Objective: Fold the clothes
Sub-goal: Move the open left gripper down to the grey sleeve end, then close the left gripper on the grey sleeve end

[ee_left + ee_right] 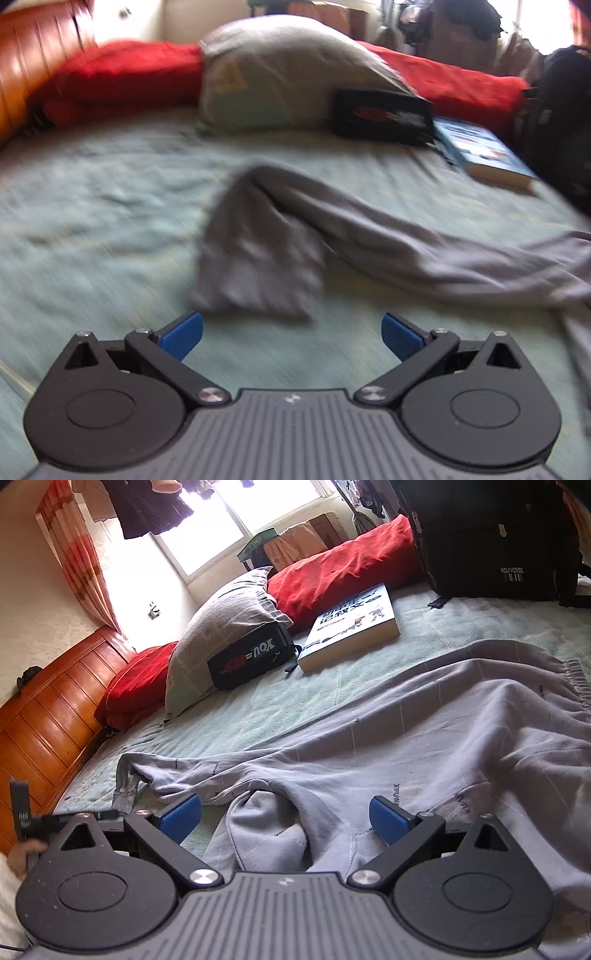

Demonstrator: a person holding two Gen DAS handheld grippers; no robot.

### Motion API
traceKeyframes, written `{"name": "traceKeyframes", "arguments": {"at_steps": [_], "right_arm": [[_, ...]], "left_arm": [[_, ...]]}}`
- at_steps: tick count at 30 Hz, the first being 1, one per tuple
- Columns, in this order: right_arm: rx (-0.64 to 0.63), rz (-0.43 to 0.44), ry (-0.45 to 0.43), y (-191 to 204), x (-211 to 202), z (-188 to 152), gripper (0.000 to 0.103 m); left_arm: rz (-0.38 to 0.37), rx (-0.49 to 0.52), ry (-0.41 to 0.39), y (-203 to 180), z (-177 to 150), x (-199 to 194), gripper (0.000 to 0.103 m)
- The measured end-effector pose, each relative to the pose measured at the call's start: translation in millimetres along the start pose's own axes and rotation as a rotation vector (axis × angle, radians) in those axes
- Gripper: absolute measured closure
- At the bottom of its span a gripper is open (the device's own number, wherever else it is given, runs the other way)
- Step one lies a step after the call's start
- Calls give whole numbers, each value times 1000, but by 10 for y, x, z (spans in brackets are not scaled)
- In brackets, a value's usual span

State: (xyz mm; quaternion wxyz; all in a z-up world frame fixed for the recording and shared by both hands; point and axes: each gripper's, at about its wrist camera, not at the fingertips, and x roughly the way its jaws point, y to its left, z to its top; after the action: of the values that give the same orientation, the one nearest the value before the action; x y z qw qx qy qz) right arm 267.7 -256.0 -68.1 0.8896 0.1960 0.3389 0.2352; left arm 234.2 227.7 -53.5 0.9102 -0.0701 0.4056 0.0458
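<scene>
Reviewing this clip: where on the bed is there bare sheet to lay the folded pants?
The widest free patch is the green sheet left of the grey pants, bordered by the wooden headboard and red pillow. The far side is crowded: grey pillow, black pouch, book and backpack.

The left gripper (291,334) has its blue fingertips (183,334) spread wide apart, with nothing between them. The right gripper (286,816) is likewise spread wide and grips nothing. A hand (22,853) shows at the right wrist view's left edge.
</scene>
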Motion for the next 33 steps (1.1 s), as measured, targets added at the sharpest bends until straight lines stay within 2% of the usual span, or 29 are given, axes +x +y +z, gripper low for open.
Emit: {"name": "traceKeyframes", "arguments": {"at_steps": [4,7,14,18,21,24,26,30,33], "right_arm": [[-3,6,3,19,0,-7,3],[-22,19,-2,53,-37,-12,3],[-34,45,-10,116,-34,-4,1],[-46,95,12,221,-24,16,0],[-113,153,30,410,-34,48,0],[-205,172,33,610,-34,38,0],[-223,186,45,683,-3,13,0],[-235,192,69,761,60,-41,0],[-247,171,72,773,50,-71,0]], "left_arm": [[-89,-90,30,76,-108,130,1],[-106,-173,1,250,-64,232,1],[-224,-452,-67,691,78,437,1],[-230,-532,-108,785,144,529,1],[-218,-601,-137,765,110,521,1],[-296,-672,-163,747,0,496,1],[-356,-710,-180,738,-70,509,1],[-321,-713,-200,769,6,605,1],[-287,-761,-240,858,57,656,1]]}}
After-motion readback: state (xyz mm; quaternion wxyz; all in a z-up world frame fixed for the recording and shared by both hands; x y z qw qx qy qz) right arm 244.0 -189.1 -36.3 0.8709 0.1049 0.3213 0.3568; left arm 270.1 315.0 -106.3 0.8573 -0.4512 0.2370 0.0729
